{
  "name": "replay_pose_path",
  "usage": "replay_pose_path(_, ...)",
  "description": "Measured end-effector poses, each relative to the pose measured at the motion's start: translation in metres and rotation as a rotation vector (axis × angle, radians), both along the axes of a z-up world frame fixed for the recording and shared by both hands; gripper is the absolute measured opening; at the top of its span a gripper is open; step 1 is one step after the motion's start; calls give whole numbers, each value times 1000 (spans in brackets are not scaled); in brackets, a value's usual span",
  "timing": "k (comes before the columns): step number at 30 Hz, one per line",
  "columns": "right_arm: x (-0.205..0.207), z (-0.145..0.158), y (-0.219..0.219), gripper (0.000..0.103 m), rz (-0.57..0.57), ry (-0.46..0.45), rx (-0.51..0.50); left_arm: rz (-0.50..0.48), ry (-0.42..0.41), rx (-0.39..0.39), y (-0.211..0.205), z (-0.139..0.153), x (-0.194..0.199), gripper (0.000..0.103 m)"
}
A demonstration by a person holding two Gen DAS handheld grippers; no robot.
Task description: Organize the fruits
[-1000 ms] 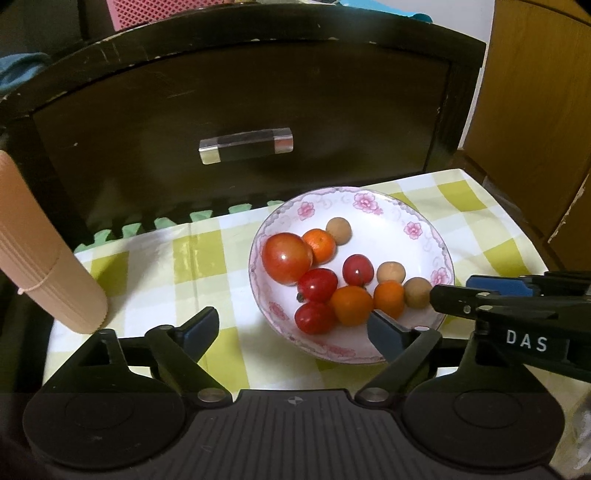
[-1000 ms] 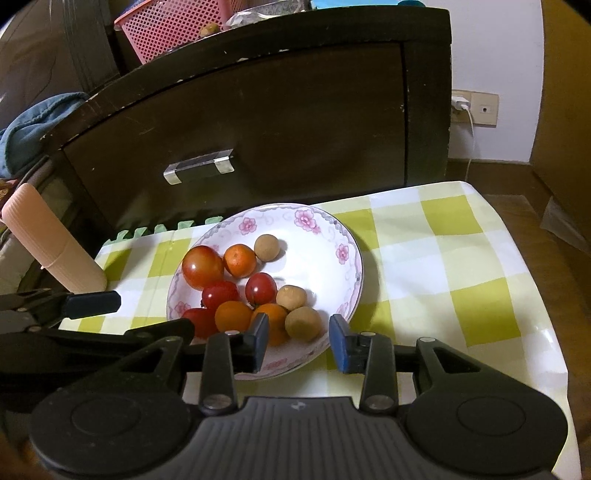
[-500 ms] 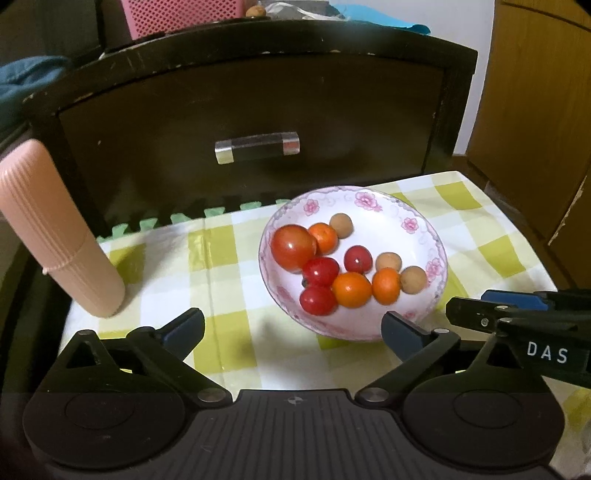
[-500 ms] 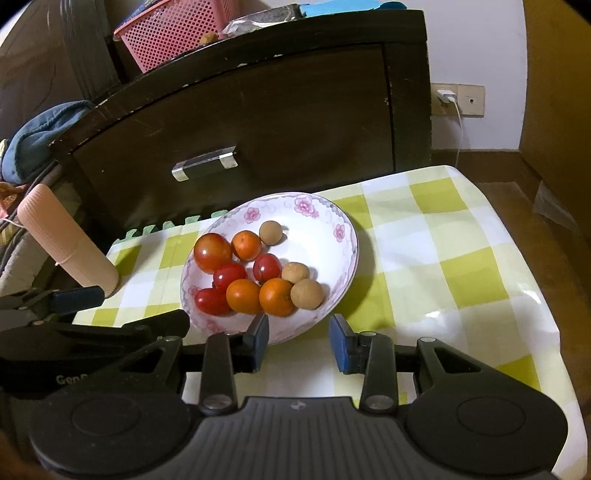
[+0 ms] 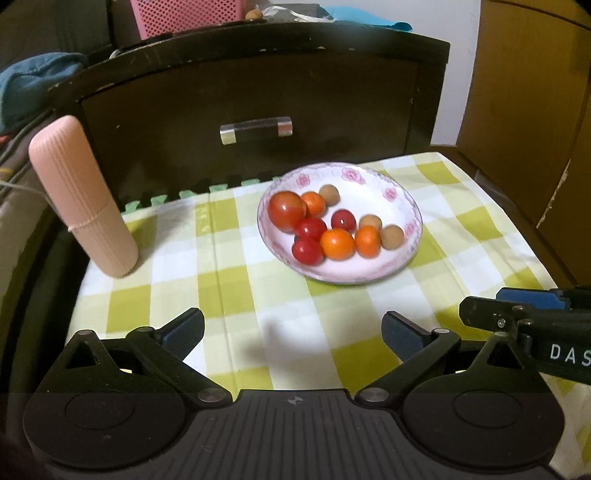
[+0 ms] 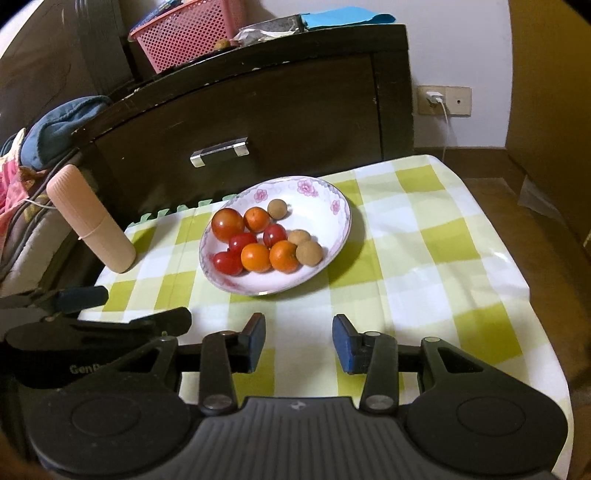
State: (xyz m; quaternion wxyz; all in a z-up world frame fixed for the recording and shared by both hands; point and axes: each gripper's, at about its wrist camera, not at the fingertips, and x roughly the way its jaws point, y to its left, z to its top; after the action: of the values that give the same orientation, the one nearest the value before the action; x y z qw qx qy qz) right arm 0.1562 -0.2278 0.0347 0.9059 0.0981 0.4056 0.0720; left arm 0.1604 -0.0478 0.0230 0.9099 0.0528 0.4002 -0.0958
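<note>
A white floral plate [image 5: 369, 184] [image 6: 321, 206] sits on the green-checked tablecloth and holds a large red tomato [image 5: 286, 210] [image 6: 227, 224], small red tomatoes [image 5: 307, 251], oranges [image 5: 338, 243] [image 6: 255, 257] and brown longans [image 5: 392, 237] [image 6: 309, 253]. My left gripper [image 5: 293, 330] is open and empty, well short of the plate. My right gripper [image 6: 298, 341] is open and empty, also short of the plate; its side shows in the left wrist view [image 5: 517, 317].
A pink ribbed cylinder [image 5: 83, 199] [image 6: 92, 221] leans at the table's left edge. A dark wooden drawer front [image 5: 255, 99] with a metal handle stands behind the table. A pink basket [image 6: 184, 31] sits on top. The tablecloth [image 6: 424, 240] extends right of the plate.
Both grippers have pulled back and up from the plate, so it looks smaller and farther. The fruits have not moved. Both jaws stay open.
</note>
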Motion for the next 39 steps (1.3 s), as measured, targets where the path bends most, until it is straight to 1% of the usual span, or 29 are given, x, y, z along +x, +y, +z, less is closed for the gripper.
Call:
replay_pose_path(5,-21,0,6,39,10,15,-1,2,22,-5,2,-1,-15,103)
replay_pose_path(11,-40,-2,9,39,-1,36,2,10,52,-53,9,-3,-28,103)
replay_pose_path(15,-48,-2,9,39,-14,43,2,-1,64,-23,7,-8,-38,103)
replay_pose_path(20,-58,-4,13,39,-15,54,-3,4,62,41,3,-10,-51,103)
replay_pose_path(22,-63,-6,14,39,-15,63,-5,7,55,54,3,-9,-57,103)
replay_pose_path(29,-76,-4,17,39,-12,60,10,19,81,21,10,-7,-65,101)
replay_pose_path(34,-80,-4,18,39,-9,60,17,23,42,45,10,-4,-72,101)
replay_pose_path(39,-82,-5,19,39,-6,63,19,24,54,36,12,-5,-72,102)
